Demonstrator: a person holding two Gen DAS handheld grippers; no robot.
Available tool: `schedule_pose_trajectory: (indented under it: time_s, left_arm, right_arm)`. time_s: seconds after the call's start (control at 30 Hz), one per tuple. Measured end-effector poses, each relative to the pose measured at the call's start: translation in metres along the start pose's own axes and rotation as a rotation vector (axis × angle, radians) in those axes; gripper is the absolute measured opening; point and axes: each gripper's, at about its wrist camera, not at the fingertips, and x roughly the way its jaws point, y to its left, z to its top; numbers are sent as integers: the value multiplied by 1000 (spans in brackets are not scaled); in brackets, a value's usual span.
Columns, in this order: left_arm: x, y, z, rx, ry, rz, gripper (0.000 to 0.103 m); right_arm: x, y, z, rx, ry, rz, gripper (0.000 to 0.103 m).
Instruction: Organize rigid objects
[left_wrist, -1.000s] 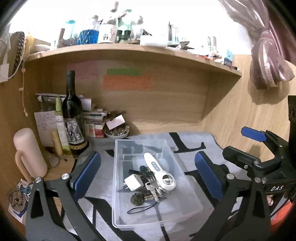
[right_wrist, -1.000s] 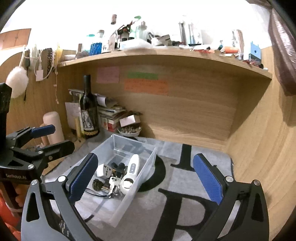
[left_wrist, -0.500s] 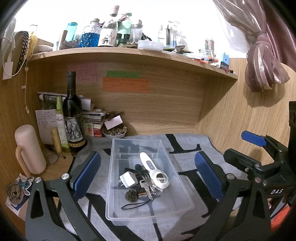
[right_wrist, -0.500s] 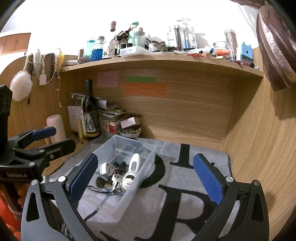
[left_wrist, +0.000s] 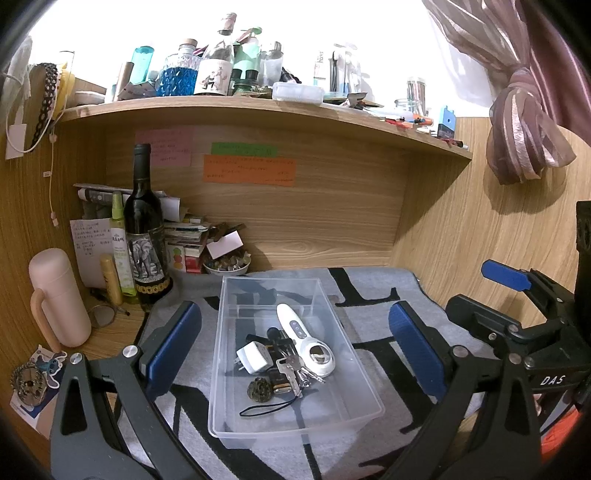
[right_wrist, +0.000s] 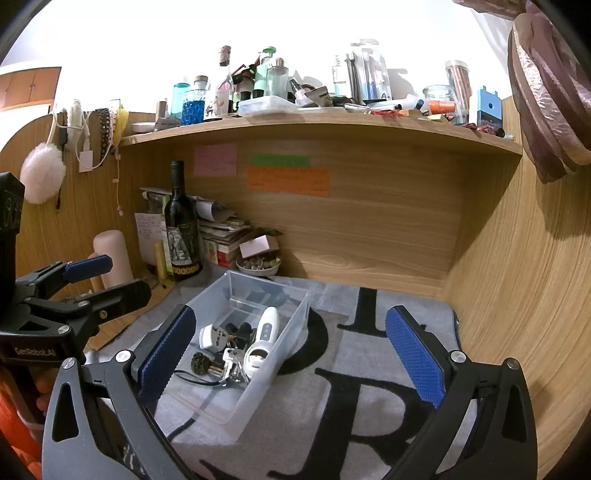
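A clear plastic bin (left_wrist: 354, 345) sits on a grey mat with black letters (left_wrist: 373, 291). In it lie a white handheld device (left_wrist: 304, 338), a white plug adapter (left_wrist: 253, 356), a bunch of keys (left_wrist: 293, 371) and a dark round charm on a cord (left_wrist: 259, 389). My left gripper (left_wrist: 295, 350) is open and empty, held back above the bin. My right gripper (right_wrist: 288, 354) is open and empty, above the bin's right side; the bin (right_wrist: 291, 299) and the white device (right_wrist: 263, 339) show there too.
A wine bottle (left_wrist: 143, 225), a pink flask (left_wrist: 59, 299), stacked papers and a small bowl (left_wrist: 227, 264) crowd the back left corner. A cluttered shelf (left_wrist: 258, 107) overhangs. Wooden walls close the back and right. A curtain (left_wrist: 524, 147) hangs at the right.
Both grippers have drawn back and risen a little, so the bin looks smaller and lower in both views. Both stay open and empty. The things in the bin have not moved.
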Motion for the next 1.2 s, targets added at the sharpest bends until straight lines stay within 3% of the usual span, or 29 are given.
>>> schedule_pose_trajectory:
  time_s: [1.2]
  left_arm:
    - [1, -4, 1, 8, -3, -11, 103]
  right_arm:
    - [2, -9, 2, -4, 6, 5, 103]
